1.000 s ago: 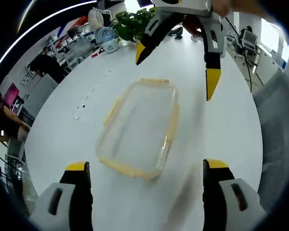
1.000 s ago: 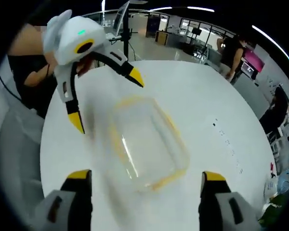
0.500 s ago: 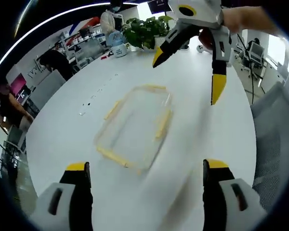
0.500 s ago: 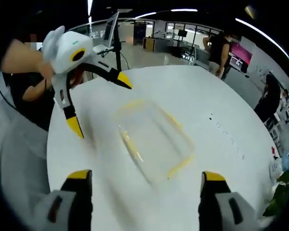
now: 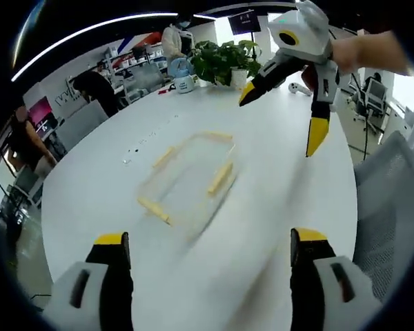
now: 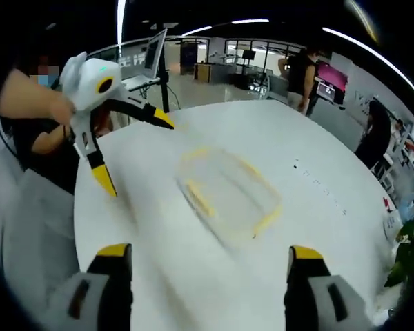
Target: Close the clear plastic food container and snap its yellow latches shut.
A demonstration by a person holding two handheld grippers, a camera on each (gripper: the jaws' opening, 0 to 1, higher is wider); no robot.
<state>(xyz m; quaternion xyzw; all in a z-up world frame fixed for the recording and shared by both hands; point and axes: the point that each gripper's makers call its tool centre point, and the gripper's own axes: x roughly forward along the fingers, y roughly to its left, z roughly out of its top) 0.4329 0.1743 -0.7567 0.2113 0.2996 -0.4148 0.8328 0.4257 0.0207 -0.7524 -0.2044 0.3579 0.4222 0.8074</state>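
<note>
The clear plastic container (image 5: 186,183) with yellow latches lies flat on the round white table (image 5: 276,207); it is blurred, so I cannot tell how the lid sits. In the left gripper view my left gripper (image 5: 210,236) is open and empty, held back from the container's near end. My right gripper (image 5: 281,118) hangs open above the table at the upper right, beyond the container. In the right gripper view the container (image 6: 228,187) lies ahead of my open right gripper (image 6: 209,251), and the left gripper (image 6: 134,152) is open in the air at the left.
Potted plants (image 5: 221,58) and a water jug (image 5: 183,69) stand at the table's far edge. People stand behind, one (image 6: 303,76) near desks. A grey chair (image 5: 390,200) sits at the right, and a laptop on a stand (image 6: 152,52) beyond the table.
Both cameras have drawn back and up, so the container looks smaller and farther away. It still lies on the table. Both grippers stay open and empty.
</note>
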